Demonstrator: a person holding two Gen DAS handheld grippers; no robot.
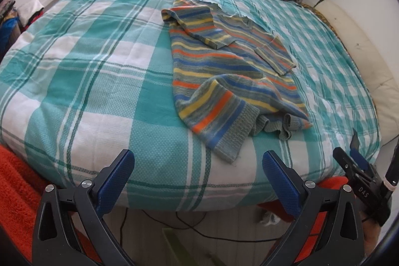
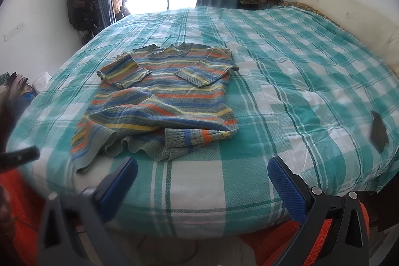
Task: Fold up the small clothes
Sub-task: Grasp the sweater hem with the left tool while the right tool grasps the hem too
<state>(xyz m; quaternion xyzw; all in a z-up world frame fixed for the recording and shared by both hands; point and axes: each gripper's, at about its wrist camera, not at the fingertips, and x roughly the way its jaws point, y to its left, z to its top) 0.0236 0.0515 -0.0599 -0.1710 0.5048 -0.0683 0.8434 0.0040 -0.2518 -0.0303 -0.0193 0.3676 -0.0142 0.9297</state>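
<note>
Both my left tool (image 1: 198, 166) and right tool (image 2: 202, 172) are spread and empty; the striped knit sweater (image 2: 162, 96) looks soft and floppy, so I'd pinch its ribbed hem (image 2: 174, 141).

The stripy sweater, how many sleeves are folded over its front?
2. On the striped sweater, one sleeve is folded in from the left side in the right wrist view, the other sleeve from the right. Both lie across the chest, cuffs nearly meeting, on the checked bed cover.

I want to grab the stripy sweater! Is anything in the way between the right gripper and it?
No. Only bare checked bedcover lies between the open right gripper and the striped sweater, seen in the right wrist view.
</note>
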